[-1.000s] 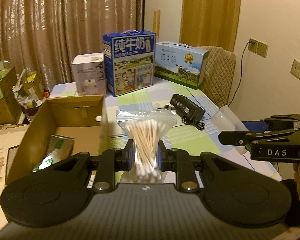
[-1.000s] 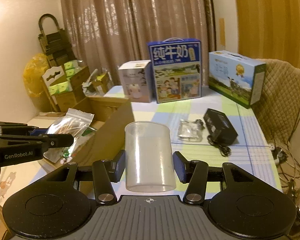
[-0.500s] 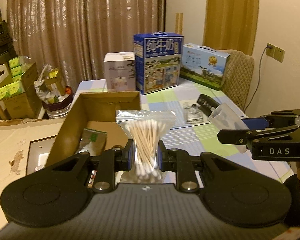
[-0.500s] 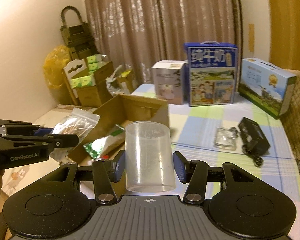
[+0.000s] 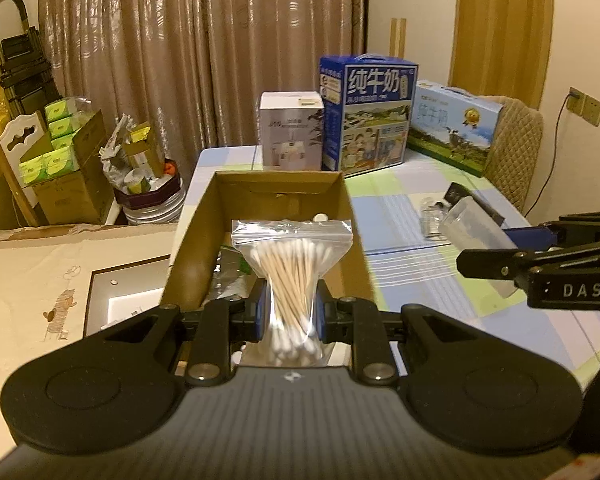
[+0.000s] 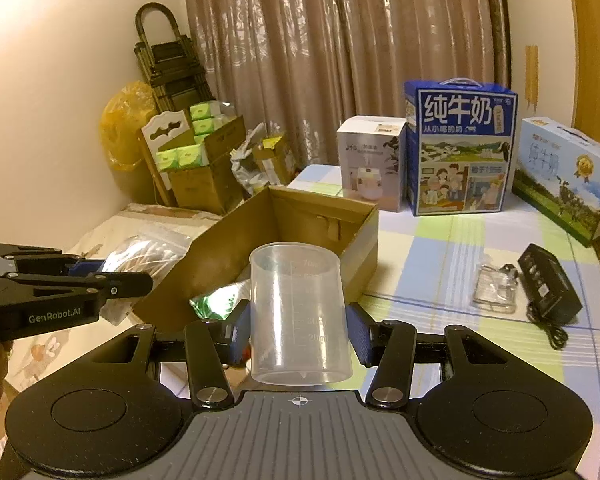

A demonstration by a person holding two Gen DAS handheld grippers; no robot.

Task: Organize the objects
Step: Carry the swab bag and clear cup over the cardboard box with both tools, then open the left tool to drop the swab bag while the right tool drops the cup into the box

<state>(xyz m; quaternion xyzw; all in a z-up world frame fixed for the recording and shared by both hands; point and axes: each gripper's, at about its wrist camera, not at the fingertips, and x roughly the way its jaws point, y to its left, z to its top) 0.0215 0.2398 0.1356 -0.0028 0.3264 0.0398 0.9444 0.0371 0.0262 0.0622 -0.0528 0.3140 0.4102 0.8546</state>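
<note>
The left gripper (image 5: 289,314) has its fingers clenched on a swab bag (image 5: 291,280), held upright over the near end of the open box (image 5: 188,236), which sits at 12 o'clock in the left wrist view. The right gripper (image 6: 298,334) has its fingers closed against an upright clear cup (image 6: 298,312), with the box at 11 o'clock. On the desk (image 6: 440,248), a black adapter (image 6: 548,288) lies at 3 o'clock.

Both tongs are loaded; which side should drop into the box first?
Left, probably. The left tongs hold the swab bag lined up with the open box. The right tongs, clamping the cup, sit off toward the box's right wall.
</note>
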